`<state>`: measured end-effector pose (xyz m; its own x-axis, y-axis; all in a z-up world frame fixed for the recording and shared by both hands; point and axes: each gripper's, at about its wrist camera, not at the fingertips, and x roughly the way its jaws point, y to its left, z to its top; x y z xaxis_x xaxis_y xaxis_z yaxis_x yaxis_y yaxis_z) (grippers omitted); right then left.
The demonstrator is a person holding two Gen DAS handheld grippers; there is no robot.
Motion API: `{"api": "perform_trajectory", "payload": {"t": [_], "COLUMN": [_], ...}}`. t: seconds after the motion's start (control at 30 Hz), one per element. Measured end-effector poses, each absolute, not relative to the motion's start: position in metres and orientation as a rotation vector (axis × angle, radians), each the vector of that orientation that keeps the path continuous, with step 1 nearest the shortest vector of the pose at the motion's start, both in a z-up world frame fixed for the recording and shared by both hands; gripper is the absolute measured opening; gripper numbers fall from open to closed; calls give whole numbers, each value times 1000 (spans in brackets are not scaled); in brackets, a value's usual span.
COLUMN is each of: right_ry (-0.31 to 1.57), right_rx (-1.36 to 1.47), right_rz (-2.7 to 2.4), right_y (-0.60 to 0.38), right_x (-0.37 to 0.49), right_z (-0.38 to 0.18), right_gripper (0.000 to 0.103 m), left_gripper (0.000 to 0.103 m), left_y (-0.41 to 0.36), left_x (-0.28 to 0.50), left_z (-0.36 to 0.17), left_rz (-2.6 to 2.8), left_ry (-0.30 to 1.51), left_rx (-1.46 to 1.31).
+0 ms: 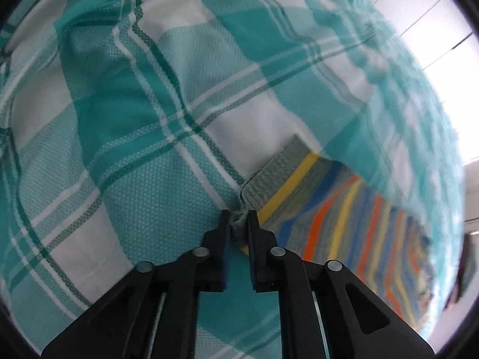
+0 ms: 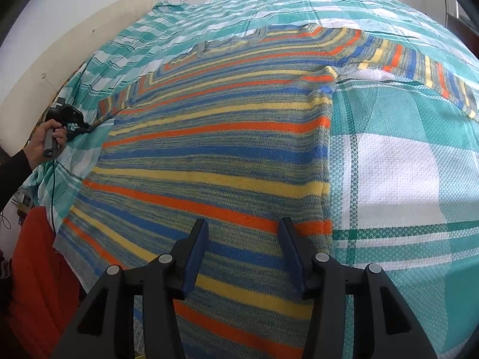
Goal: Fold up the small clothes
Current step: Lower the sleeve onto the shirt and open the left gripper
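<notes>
A small striped sweater in blue, orange, yellow and grey lies spread flat on a teal and white checked cloth. My left gripper is shut on the grey cuff of the sweater's sleeve. In the right wrist view the left gripper shows at the far left, at the sleeve end. My right gripper is open and empty, held just above the sweater's lower body. The other sleeve lies stretched out to the far right.
A red garment lies at the lower left beside the cloth. A cream padded edge and a white wall run behind the cloth. The checked cloth is wrinkled near the left gripper.
</notes>
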<state>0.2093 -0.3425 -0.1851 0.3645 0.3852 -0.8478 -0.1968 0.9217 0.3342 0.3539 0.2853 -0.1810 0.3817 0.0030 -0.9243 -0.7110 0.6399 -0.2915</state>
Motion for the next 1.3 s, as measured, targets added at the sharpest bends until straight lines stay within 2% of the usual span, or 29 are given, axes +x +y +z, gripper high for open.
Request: {"api": "perform_trajectory", "payload": {"t": [0.03,0.1,0.23,0.47,0.5,0.53,0.57,0.63,0.77,0.8,0.87,0.9,0.93,1.07,1.17,1.2,1.23,1.3], "right_ry": [1138,1138,1138,1128,1127,1126,1126,1125,1126,1125,1123,1123,1122,1123,1125,1124,1125,1125], "right_rx": [187,189,181,116,110,106,106,109,118,118,117,112,107,121,134,129,119,100], "right_rz": [377,375,373,370,368,366,366,368,374,376,382,383,383,385,384,383,382,383], "right_y": [-343,-343,-342,-332,-331,-330,-330,-331,-330,-330,-329,-328,-327,-329,-330,-329,-328,-325], "right_x": [209,208,208,204,204,204,204,204,206,206,206,206,205,204,205,205,204,204], "right_z": [-185,-184,-185,-185,-185,-185,-185,-185,-187,-187,-188,-188,-187,-186,-187,-187,-187,-187], "right_gripper": [50,50,50,57,57,57,57,58,61,61,64,64,65,64,65,65,65,67], "left_gripper": [33,58,60,60,57,28,7,3,5,7,19,36,49,52,53,58,68,74], "left_y": [290,297,298,284,284,284,285,289,276,271,267,267,268,271,254,246,235,216], "left_x": [346,330,321,359,366,370,372,364,325,321,321,323,323,309,318,324,334,352], "left_z": [-177,-173,-171,-190,-193,-196,-199,-194,-169,-170,-177,-183,-186,-175,-157,-155,-153,-161], "left_rz": [495,487,444,330,327,335,344,386,632,672,667,645,636,632,520,480,427,351], "left_ry": [1060,999,985,1018,1034,1053,1068,1026,882,877,911,952,966,891,877,887,904,973], "left_rx": [-811,-865,-842,-771,-756,-741,-735,-765,-696,-683,-676,-687,-700,-744,-658,-614,-561,-456]}}
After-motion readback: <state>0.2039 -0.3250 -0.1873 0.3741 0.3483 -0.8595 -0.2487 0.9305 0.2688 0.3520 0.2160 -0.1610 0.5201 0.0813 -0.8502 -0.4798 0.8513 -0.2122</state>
